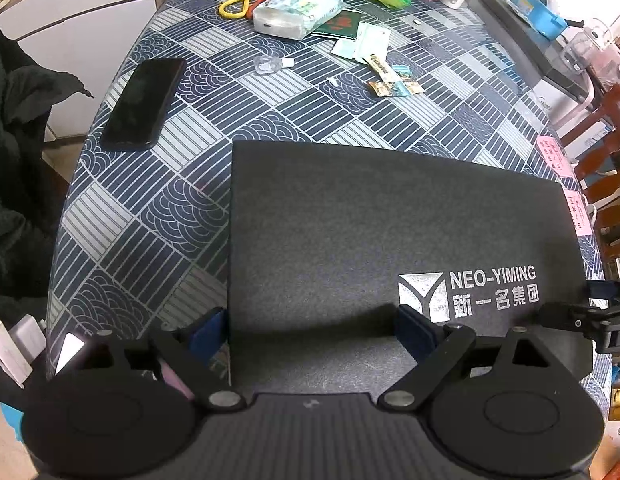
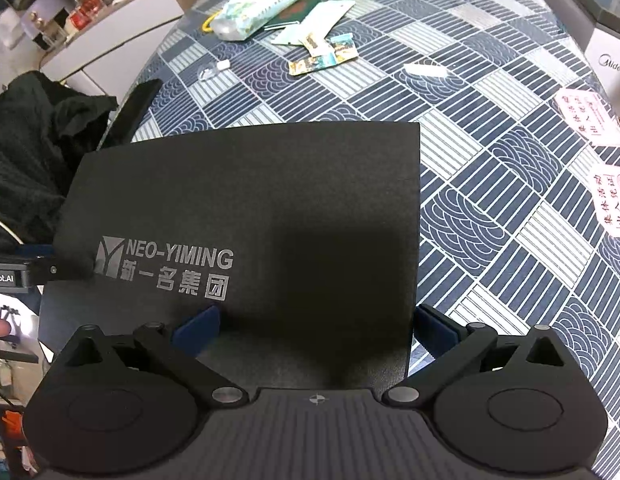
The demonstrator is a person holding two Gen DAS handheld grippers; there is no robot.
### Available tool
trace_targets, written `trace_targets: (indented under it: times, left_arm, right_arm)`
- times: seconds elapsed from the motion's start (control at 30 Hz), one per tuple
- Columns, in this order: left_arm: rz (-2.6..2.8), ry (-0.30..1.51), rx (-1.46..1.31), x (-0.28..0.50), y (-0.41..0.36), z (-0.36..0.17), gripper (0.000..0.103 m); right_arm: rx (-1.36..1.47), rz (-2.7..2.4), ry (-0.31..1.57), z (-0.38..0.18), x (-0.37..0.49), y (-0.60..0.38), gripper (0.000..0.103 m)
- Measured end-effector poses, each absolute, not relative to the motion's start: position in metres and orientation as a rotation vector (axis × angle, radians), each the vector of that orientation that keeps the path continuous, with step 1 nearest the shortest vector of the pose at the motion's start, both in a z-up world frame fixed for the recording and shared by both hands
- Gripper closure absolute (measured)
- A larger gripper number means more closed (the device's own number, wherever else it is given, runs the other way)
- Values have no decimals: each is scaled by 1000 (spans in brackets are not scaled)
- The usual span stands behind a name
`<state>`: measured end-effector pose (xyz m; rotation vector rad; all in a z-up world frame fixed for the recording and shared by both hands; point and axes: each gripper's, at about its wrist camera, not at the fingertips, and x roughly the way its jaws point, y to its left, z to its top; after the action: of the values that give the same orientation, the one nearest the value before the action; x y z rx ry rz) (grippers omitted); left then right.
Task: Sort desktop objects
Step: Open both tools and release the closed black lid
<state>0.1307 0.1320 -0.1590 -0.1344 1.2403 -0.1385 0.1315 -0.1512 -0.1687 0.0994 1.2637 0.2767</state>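
Black NEO-YIMING mat (image 1: 390, 232) lies flat on the bench (image 1: 157, 200), under both spread tools: left tool (image 1: 310, 330), right tool (image 2: 316, 326). Flat edges could slip any pinch.

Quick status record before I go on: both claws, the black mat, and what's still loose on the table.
left claw: open, straddling the mat's left near edge
right claw: open, straddling the mat's right near edge
black mat: flat on the table, NEO-YIMING logo up
phone: dark screen, left of the mat, near the table edge
small packets: scattered beyond the mat
tissue pack: far side, beside the yellow-handled scissors
pink slips: two, near the right edge
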Motion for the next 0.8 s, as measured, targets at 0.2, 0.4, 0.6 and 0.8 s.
trace_targets:
  times: [0.2,0.4,0.6,0.8]
  left_arm:
    - [-135,1229,-136,129,132,-160,0]
    - [-132,1213,-138,126,132,-161,0]
    - [-102,1205,-164,124,133,-159,0]
    - [-59,1125,-100,112,115,-137,0]
  right_arm:
    - [99,277,1256,-170,131,-151,0]
    - [107,277,1233,-172,127,-152,0]
    - [123,256,1214,-171,125,-154,0]
    - [36,192,1101,-152,109,-151,0]
